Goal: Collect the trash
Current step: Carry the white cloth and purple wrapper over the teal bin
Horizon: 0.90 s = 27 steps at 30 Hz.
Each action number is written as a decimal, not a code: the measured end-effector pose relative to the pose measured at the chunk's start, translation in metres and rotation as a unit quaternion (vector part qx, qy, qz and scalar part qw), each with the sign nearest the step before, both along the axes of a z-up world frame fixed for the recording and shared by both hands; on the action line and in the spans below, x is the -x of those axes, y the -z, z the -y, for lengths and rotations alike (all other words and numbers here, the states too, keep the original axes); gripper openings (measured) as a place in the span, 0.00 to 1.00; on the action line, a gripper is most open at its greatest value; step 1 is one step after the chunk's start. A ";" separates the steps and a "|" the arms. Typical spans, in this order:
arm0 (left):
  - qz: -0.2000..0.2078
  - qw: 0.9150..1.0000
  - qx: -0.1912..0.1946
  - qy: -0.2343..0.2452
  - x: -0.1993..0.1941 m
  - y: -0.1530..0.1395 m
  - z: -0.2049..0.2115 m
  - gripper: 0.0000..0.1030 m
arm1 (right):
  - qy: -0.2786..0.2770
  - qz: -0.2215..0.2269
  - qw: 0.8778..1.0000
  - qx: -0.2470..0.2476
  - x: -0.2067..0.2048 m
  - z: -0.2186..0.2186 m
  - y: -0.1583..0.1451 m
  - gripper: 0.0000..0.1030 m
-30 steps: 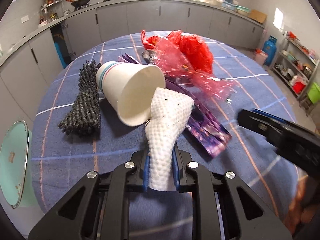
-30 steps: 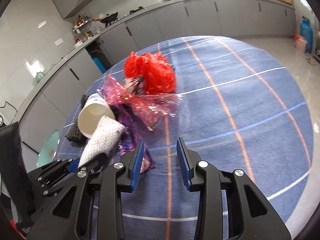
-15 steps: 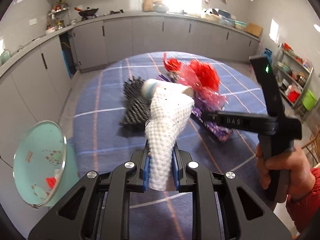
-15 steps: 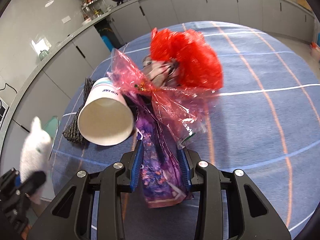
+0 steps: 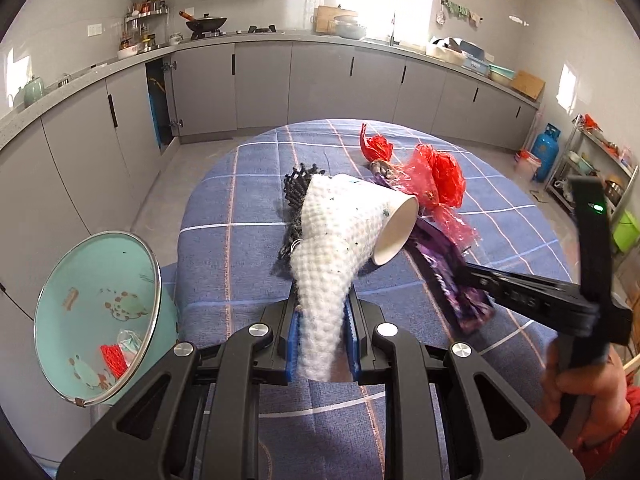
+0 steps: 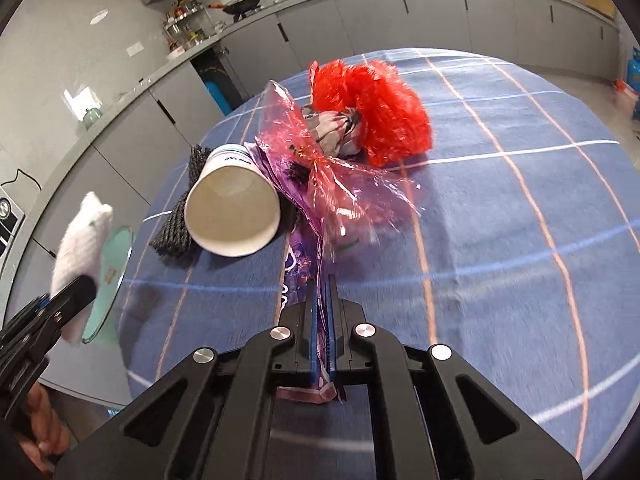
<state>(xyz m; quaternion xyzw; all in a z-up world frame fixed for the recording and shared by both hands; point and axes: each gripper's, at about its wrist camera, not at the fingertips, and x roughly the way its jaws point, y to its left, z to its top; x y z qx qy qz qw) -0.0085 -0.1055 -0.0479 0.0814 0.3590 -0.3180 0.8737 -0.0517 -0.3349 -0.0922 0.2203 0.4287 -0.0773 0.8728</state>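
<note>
Right wrist view: right claw (image 6: 320,320) jaws have just been closed, purple wrapper (image 6: 298,268) now pinched, beside the paper cup (image 6: 232,216) on the counter (image 6: 500,240). White foam net (image 5: 328,248) is clamped in left claw (image 5: 322,336), near the teal bin (image 5: 92,312); drop-off judged next.

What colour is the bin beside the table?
Mint green bin, with small cartoon prints inside; clearest in the left wrist view.

One paper cup (image 6: 232,216), one black net sleeve (image 6: 180,220), one purple wrapper (image 6: 300,264) and one red cellophane bundle (image 6: 360,128) are being counted on the table (image 6: 520,280); one white foam net (image 5: 332,240) is being held beside it.
</note>
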 end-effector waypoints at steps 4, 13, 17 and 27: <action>-0.001 1.000 0.004 -0.003 0.001 0.000 -0.002 0.19 | 0.006 0.008 1.000 0.005 0.019 0.000 -0.009 0.04; 0.003 0.999 0.022 -0.028 0.001 -0.010 -0.015 0.19 | 0.021 0.075 0.997 0.007 0.048 -0.011 -0.055 0.04; 0.015 0.999 0.029 -0.041 0.002 -0.018 -0.025 0.19 | 0.004 0.091 0.996 0.017 0.038 -0.026 -0.069 0.04; 0.036 0.992 0.021 -0.119 -0.014 -0.028 -0.073 0.19 | -0.067 0.116 0.991 0.022 -0.005 -0.081 -0.090 0.04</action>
